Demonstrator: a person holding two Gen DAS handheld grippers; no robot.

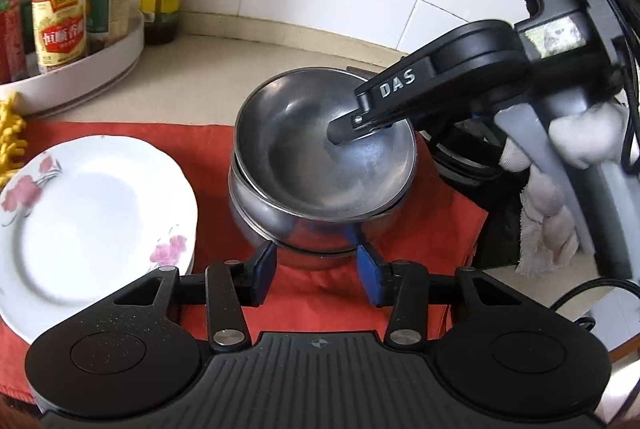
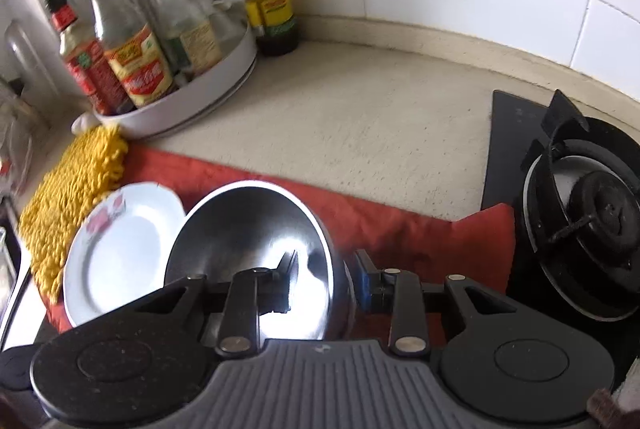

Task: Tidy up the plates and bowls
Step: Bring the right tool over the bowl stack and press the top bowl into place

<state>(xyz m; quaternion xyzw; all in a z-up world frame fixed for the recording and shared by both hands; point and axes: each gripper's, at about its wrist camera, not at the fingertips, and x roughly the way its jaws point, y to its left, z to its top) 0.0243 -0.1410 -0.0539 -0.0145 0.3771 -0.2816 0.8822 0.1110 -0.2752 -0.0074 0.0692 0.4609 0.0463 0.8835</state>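
Observation:
A stack of steel bowls (image 1: 316,197) stands on a red cloth (image 1: 432,229); the top bowl (image 1: 320,145) sits tilted in it. My right gripper (image 1: 360,127) straddles that bowl's right rim, one finger inside and one outside, with a gap still showing; in the right wrist view the bowl (image 2: 256,241) stands between its fingers (image 2: 326,279). My left gripper (image 1: 316,269) is open and empty just in front of the stack's base. A stack of white floral plates (image 1: 92,221) lies to the left and also shows in the right wrist view (image 2: 120,253).
A white turntable rack (image 1: 80,69) with sauce bottles stands at the back left. A yellow chenille cloth (image 2: 72,205) lies left of the plates. A black gas stove burner (image 2: 580,229) is on the right. White tiled wall behind the beige counter (image 2: 360,117).

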